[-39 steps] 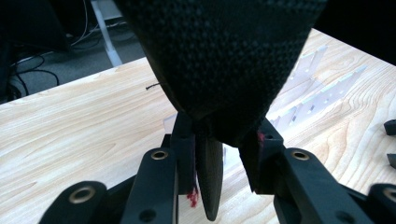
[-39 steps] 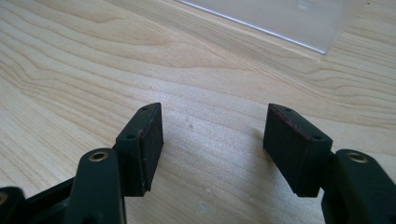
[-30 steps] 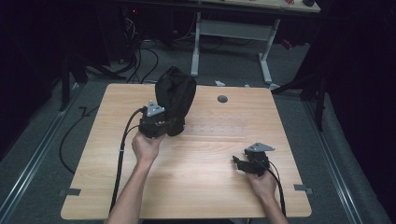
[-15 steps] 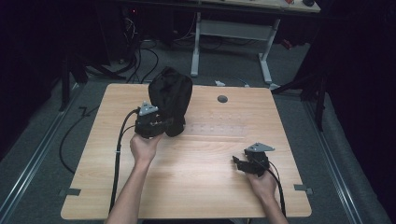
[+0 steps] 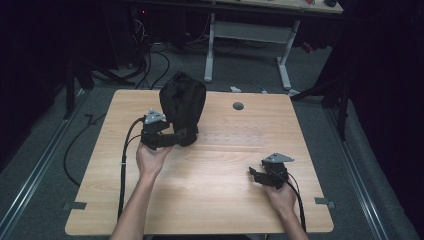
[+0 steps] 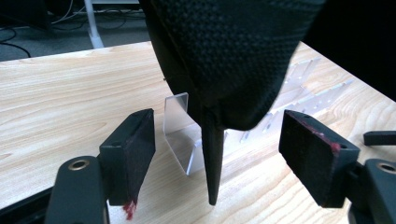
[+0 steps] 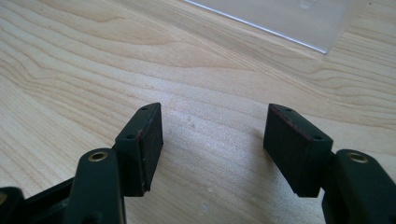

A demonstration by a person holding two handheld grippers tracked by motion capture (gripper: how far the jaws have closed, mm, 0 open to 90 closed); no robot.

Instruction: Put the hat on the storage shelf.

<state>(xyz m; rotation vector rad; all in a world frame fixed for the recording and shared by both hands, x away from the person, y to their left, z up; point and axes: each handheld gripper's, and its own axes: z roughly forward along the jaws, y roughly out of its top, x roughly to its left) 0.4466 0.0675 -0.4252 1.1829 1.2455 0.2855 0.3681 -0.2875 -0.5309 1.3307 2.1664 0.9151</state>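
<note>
One soft black bag (image 5: pixel 182 106) stands at the back left of your desk (image 5: pixel 210 200), its limp bottom edge between your left gripper's (image 5: pixel 187 137) wide jaws, so pinch that stiffer seam; your right gripper (image 5: pixel 254 175) rests wide, empty.

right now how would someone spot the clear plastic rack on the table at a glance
On the wooden table, look just right of the black bag at the far left. The clear plastic rack lies flat there, see-through with rows of small upright tabs, so the wood grain shows through it.
</note>
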